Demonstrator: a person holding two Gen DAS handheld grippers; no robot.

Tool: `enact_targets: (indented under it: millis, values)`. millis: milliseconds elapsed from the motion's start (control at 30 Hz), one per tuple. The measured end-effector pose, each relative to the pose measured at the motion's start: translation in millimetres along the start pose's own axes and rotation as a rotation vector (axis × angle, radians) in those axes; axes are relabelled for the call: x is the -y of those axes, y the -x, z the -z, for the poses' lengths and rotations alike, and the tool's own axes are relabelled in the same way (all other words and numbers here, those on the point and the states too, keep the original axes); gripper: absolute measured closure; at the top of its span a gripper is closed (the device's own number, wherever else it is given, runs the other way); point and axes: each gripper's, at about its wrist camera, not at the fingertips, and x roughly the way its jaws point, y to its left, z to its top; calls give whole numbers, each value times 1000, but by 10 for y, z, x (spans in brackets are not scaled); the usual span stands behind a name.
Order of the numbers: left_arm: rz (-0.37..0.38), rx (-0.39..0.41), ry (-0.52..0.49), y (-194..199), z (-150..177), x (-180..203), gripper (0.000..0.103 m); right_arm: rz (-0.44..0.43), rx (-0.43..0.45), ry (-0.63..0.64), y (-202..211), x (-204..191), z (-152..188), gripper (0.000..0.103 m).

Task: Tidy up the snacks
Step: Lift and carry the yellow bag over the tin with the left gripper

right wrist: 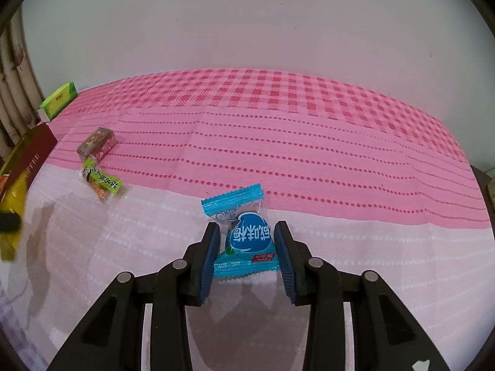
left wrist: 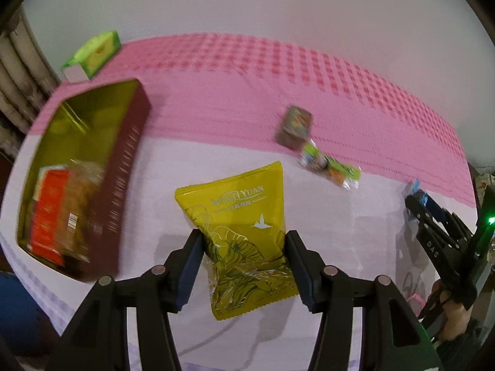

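- Snack pouch (left wrist: 244, 235) sits between the left gripper (left wrist: 244, 247) fingers, the open box (left wrist: 83, 179) to its left.
- Wrapped candy (right wrist: 244, 238) lies between the right gripper (right wrist: 247, 244) fingers on the tablecloth (right wrist: 278, 154).
- Small carton (right wrist: 58, 100) stands far back left.

Even, pinkish indoor light; left view motion-blurred, right sharp, both fisheye-bent at edges.

Yellow packet (left wrist: 244, 235), line-drawn leaves; blue-and-white packet (right wrist: 244, 241); maroon box (left wrist: 102, 182), gold inside; lime-green carton (right wrist: 58, 100); pink-and-red checked, dotted-stripe cloth (right wrist: 278, 130), paling to white.
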Motion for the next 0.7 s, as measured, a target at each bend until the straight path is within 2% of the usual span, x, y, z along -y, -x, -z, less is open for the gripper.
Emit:
enact_targets:
  millis: [333, 600, 700]
  values:
    - [-86, 64, 9, 377, -271, -896, 48, 18, -8, -1, -19, -19, -21, 69]
    - [-182, 39, -40, 366, -320, -1571, 48, 34, -23, -14, -42, -21, -46, 69]
    - [-183, 20, -33, 322, -321, -1769, 48, 43, -30, -22, -46, -29, -52, 69]
